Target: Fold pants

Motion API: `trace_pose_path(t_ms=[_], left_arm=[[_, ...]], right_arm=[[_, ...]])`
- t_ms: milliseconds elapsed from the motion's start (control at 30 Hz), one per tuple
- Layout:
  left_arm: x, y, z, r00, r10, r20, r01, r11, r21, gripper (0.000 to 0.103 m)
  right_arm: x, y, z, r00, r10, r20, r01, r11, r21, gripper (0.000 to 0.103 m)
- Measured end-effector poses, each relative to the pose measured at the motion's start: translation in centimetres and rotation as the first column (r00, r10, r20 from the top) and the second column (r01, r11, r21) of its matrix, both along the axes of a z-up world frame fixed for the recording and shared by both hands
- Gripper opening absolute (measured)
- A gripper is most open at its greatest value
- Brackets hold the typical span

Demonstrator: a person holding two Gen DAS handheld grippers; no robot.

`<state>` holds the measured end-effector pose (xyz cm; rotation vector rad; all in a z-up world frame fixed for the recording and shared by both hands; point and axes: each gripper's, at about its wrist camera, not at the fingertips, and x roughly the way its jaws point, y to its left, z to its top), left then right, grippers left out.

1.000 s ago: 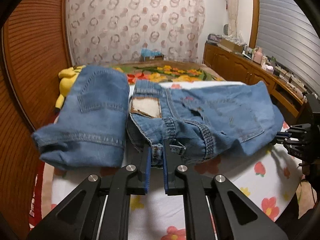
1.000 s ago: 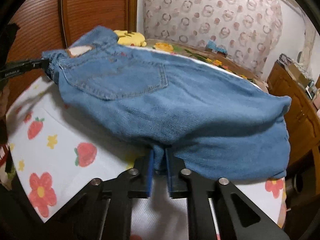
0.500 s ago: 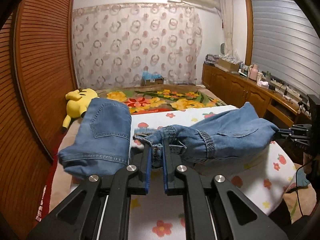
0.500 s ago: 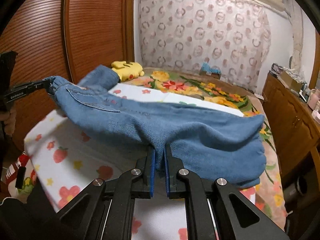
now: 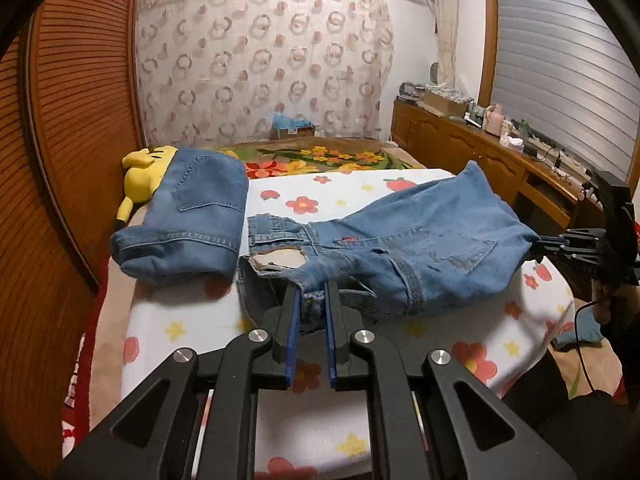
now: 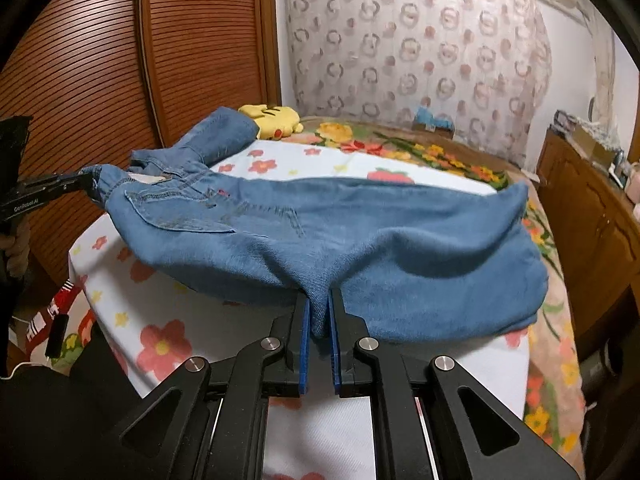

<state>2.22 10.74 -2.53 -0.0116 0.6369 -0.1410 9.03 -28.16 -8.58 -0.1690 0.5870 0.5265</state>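
Note:
A pair of blue jeans (image 5: 420, 248) hangs stretched between my two grippers over the flowered sheet (image 5: 320, 196). My left gripper (image 5: 311, 292) is shut on the waistband end, beside the pale leather patch (image 5: 276, 258). My right gripper (image 6: 318, 300) is shut on a fold of denim at the other end of the jeans (image 6: 360, 240). In the left wrist view the right gripper (image 5: 538, 246) shows at the right edge, and in the right wrist view the left gripper (image 6: 90, 178) shows at the far left. The cloth sags in the middle.
A second pair of jeans (image 5: 192, 216), folded, lies at the bed's left side, with a yellow plush toy (image 5: 142, 172) behind it. A wooden slatted wall (image 5: 72, 120) runs along the left. A wooden cabinet (image 5: 480, 160) with clutter stands on the right. A flowered blanket (image 5: 320, 158) covers the far bed.
Both grippers pulled back toward the near edge of the bed, carrying the jeans with them. The jeans went from standing up in front of the cameras to hanging lower and flatter over the sheet.

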Motion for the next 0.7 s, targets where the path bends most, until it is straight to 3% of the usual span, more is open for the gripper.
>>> trace_pose_path(t_ms=[67, 200, 267, 400, 567, 700], left_arm=[[-0.2, -0.2, 0.1, 1.000, 0.006, 0.010, -0.006, 1.000, 0.009, 0.015], [-0.2, -0.1, 0.9, 0.999, 0.014, 0.038, -0.015, 1.000, 0.020, 0.047], [0.3, -0.1, 0.9, 0.999, 0.016, 0.040, -0.017, 0.999, 0.029, 0.049], [1.3, -0.2, 1.0, 0.999, 0.006, 0.043, -0.007, 1.000, 0.012, 0.077], [2.9, -1.2, 0.6, 0.999, -0.010, 0.050, 0.010, 1.000, 0.007, 0.080], [4.6, -1.3, -0.1, 0.999, -0.004, 0.039, 0.005, 1.000, -0.021, 0.080]], right_arm=[[0.1, -0.5, 0.0, 1.000, -0.001, -0.010, 0.001, 1.000, 0.014, 0.010], [0.3, -1.8, 1.7, 1.000, -0.016, 0.001, 0.016, 0.999, 0.034, 0.014], [0.5, -2.1, 2.2, 1.000, -0.024, 0.008, 0.024, 0.998, 0.051, 0.015], [0.1, -2.6, 1.9, 0.998, -0.052, 0.021, 0.050, 0.996, 0.068, 0.019], [0.2, -2.6, 1.1, 0.997, -0.081, 0.021, 0.079, 0.994, 0.076, 0.022], [0.8, -3.0, 0.6, 0.993, -0.113, 0.018, 0.111, 0.991, 0.080, 0.033]])
